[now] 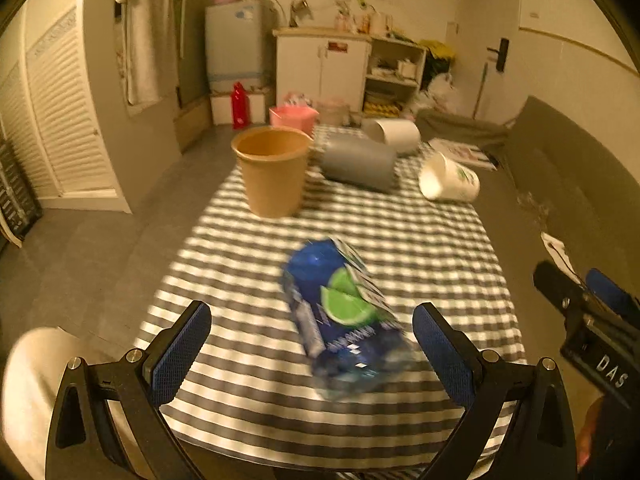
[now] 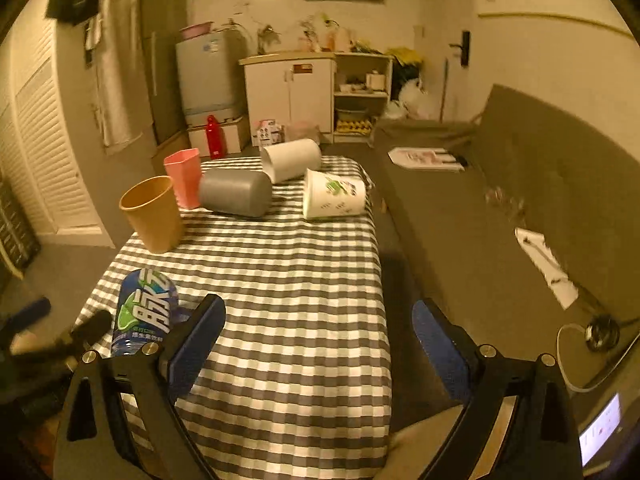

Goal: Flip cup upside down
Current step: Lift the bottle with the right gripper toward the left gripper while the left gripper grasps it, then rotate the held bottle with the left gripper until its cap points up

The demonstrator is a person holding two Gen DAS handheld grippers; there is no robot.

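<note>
A blue cup [image 1: 340, 312] with a green lime print lies tilted and motion-blurred on the checked tablecloth [image 1: 420, 248]. It sits between the fingers of my left gripper [image 1: 312, 354], which is open, with a gap on each side of the cup. In the right wrist view the same blue cup [image 2: 144, 312] shows at the near left, partly behind a finger. My right gripper [image 2: 318, 348] is open over the cloth [image 2: 300, 280] with nothing between its fingers. The right gripper [image 1: 580, 300] also appears at the right edge of the left view.
Toward the far end of the table are an upright tan cup [image 1: 272, 172], an upright pink cup [image 2: 184, 176], and a grey cup [image 1: 358, 162], a white cup [image 1: 394, 130] and a printed white cup [image 1: 448, 178] all on their sides. A grey sofa [image 2: 520, 200] runs along the right.
</note>
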